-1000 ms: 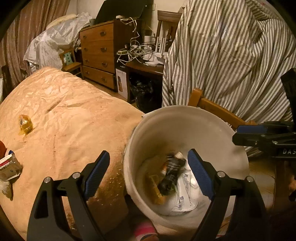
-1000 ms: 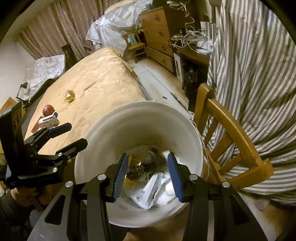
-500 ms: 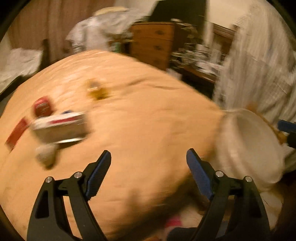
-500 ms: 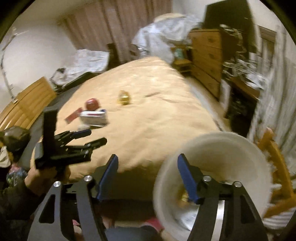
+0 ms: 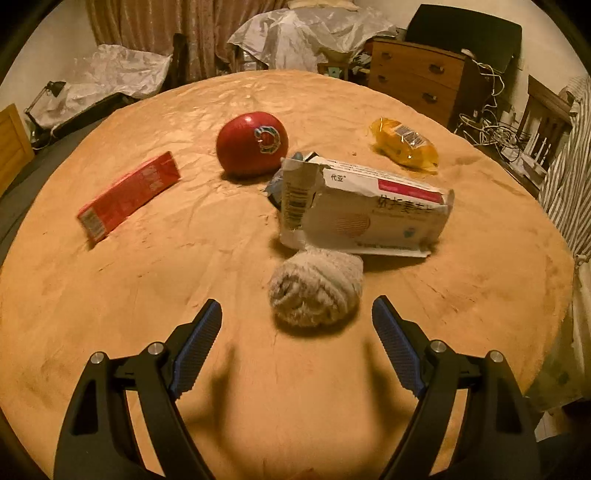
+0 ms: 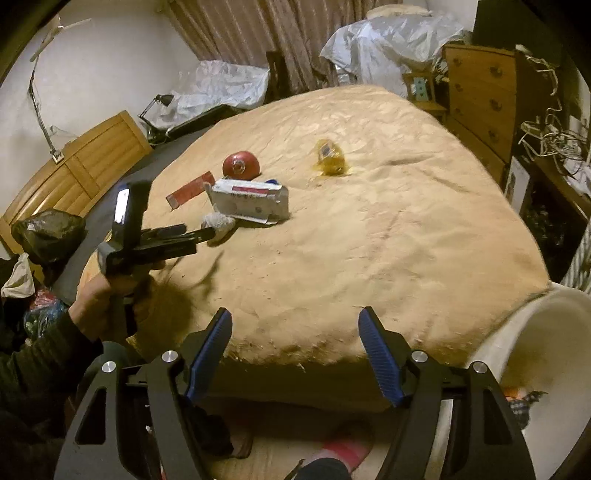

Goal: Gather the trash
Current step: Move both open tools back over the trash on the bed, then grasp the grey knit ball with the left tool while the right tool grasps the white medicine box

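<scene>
Trash lies on a tan bedspread (image 5: 147, 295). A grey fuzzy ball (image 5: 315, 287) sits just ahead of my open, empty left gripper (image 5: 297, 336). Behind it lie a torn white medicine box (image 5: 365, 212), a red round object (image 5: 252, 143), a red flat box (image 5: 129, 195) and a yellow wrapper (image 5: 404, 144). In the right wrist view my right gripper (image 6: 295, 350) is open and empty at the bed's near edge, with the white bucket (image 6: 535, 369) at its right. The left gripper (image 6: 207, 232) reaches the fuzzy ball (image 6: 218, 223) there.
A wooden dresser (image 5: 417, 79) and tangled cables (image 5: 491, 129) stand beyond the bed at right. Plastic-covered piles (image 5: 310, 33) line the far wall by the curtains. A wooden headboard (image 6: 74, 170) is at left. My slippered foot (image 6: 343, 454) is on the floor below.
Both grippers swung left from over the bucket to the bed. The left one now hangs close over the fuzzy ball; the right one opened wider.
</scene>
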The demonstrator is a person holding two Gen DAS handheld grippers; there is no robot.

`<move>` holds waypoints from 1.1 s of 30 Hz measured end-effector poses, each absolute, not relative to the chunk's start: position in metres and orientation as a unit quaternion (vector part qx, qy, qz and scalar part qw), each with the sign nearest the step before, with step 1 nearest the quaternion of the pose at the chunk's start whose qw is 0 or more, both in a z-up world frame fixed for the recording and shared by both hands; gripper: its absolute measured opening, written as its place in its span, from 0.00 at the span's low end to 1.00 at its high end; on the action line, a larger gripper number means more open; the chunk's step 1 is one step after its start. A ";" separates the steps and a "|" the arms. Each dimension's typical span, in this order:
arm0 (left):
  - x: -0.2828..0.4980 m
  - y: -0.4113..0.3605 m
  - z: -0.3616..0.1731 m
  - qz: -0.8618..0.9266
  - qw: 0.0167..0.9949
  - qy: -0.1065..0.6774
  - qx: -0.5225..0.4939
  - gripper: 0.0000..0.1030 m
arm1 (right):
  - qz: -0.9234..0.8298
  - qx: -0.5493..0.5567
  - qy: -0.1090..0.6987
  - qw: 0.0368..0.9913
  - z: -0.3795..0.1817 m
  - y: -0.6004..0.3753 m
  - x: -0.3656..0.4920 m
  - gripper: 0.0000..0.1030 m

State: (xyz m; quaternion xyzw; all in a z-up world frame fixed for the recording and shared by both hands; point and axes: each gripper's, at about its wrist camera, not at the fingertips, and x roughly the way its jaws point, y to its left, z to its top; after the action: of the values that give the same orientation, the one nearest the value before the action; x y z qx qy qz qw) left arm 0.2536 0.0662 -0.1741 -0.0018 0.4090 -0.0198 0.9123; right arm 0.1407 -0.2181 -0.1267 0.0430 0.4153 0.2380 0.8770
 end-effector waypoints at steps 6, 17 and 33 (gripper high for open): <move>0.269 0.069 -0.186 -0.041 0.907 0.417 -0.045 0.48 | 0.251 0.033 0.426 0.869 -0.138 -0.196 0.158 0.70; 0.214 0.166 -0.187 0.050 0.906 0.412 -0.084 0.46 | 0.302 -0.022 0.431 0.850 -0.149 -0.141 0.200 0.70; 0.212 0.177 -0.194 0.039 0.902 0.415 -0.112 0.49 | 0.342 -0.095 0.399 0.845 -0.168 -0.016 0.332 0.70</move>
State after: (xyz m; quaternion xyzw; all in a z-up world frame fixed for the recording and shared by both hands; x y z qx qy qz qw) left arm 0.2116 0.1775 -0.1944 -0.1118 0.4154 0.0391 0.9019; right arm 0.3319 -0.0163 -0.1684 -0.0946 0.3992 0.3422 0.8453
